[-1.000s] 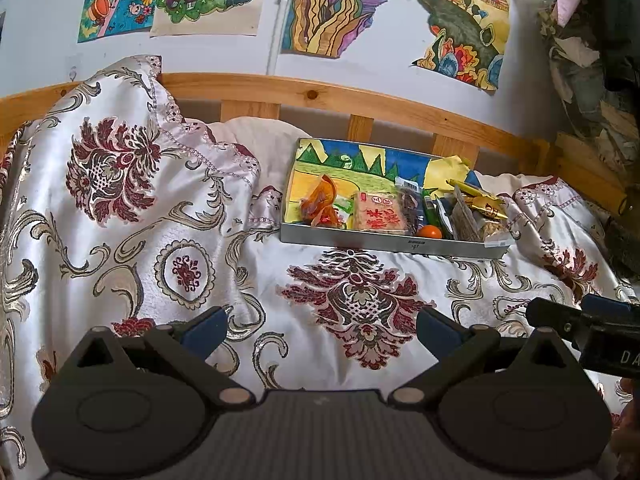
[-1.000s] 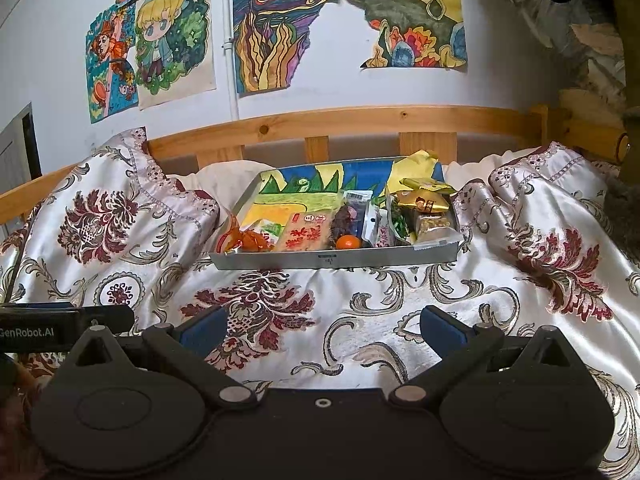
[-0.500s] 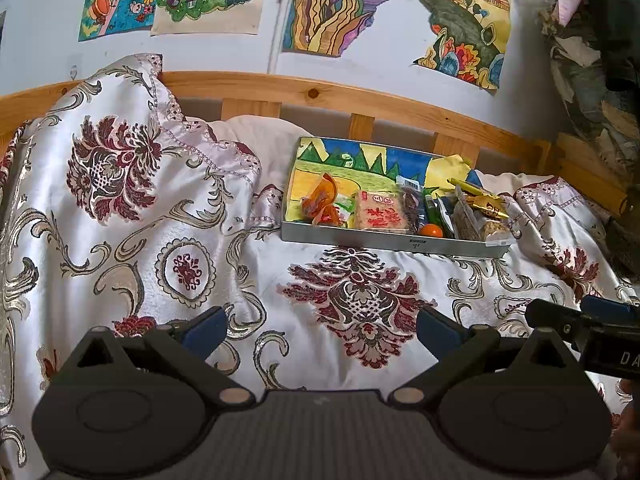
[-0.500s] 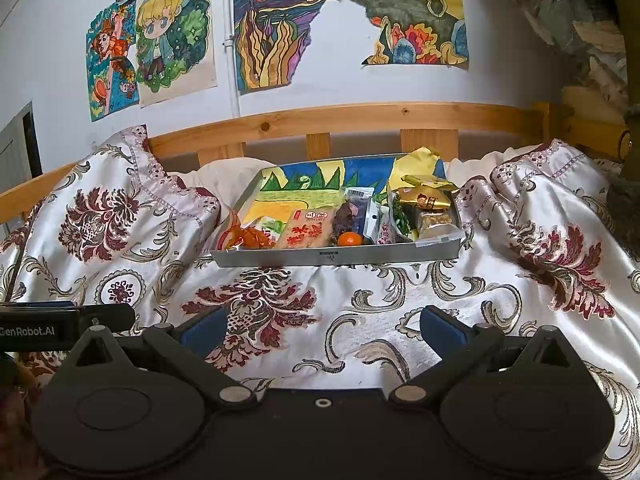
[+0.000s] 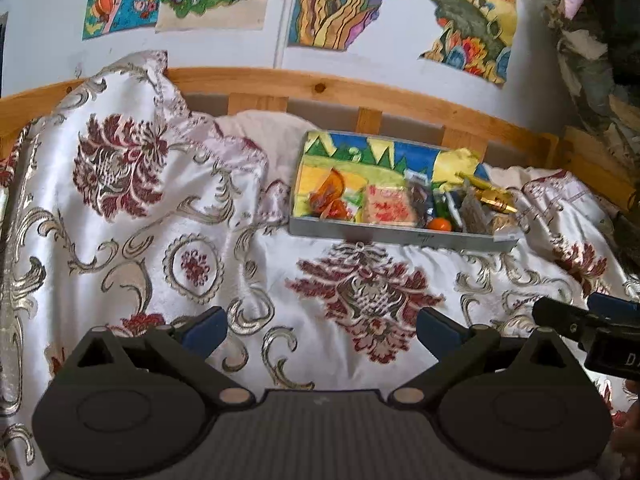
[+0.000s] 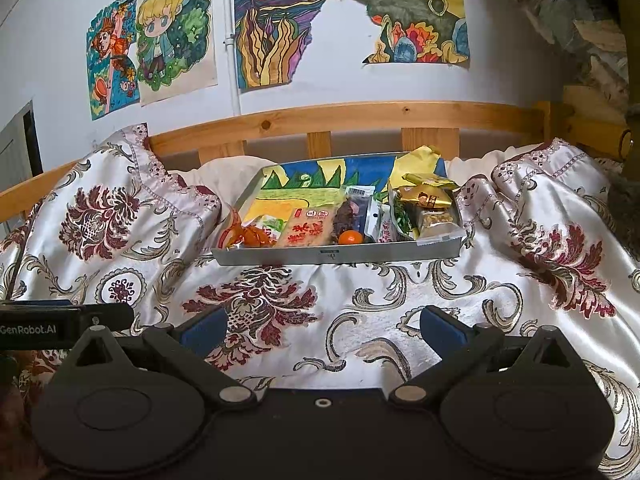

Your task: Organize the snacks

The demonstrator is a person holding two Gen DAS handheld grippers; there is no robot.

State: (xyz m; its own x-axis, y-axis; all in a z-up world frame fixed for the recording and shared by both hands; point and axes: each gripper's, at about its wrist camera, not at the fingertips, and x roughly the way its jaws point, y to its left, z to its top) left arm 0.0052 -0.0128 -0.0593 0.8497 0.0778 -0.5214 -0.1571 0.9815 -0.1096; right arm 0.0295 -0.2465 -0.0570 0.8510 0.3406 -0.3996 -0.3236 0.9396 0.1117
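A shallow grey tray [image 5: 400,236] [image 6: 336,255] with a painted bottom lies on the bed, far ahead of both grippers. It holds several snacks: an orange wrapper [image 6: 252,236] at its left, a pink cracker pack [image 6: 308,228], a small orange fruit [image 6: 351,237], a dark packet [image 6: 352,210] and gold packs [image 6: 428,196] at its right. My left gripper [image 5: 320,330] hangs open over the bedspread with nothing between its fingers. My right gripper [image 6: 322,328] is open and empty too, level with the left one.
A white satin bedspread [image 6: 400,300] with red and gold flowers covers the bed, bunched into high folds left [image 5: 120,160] and right [image 6: 560,208] of the tray. A wooden bed rail [image 6: 360,116] runs behind, below painted pictures on the wall. Dark clutter [image 5: 600,40] hangs at the far right.
Both grippers have eased slightly forward toward the tray, which sits a little lower in both views. Both stay open.
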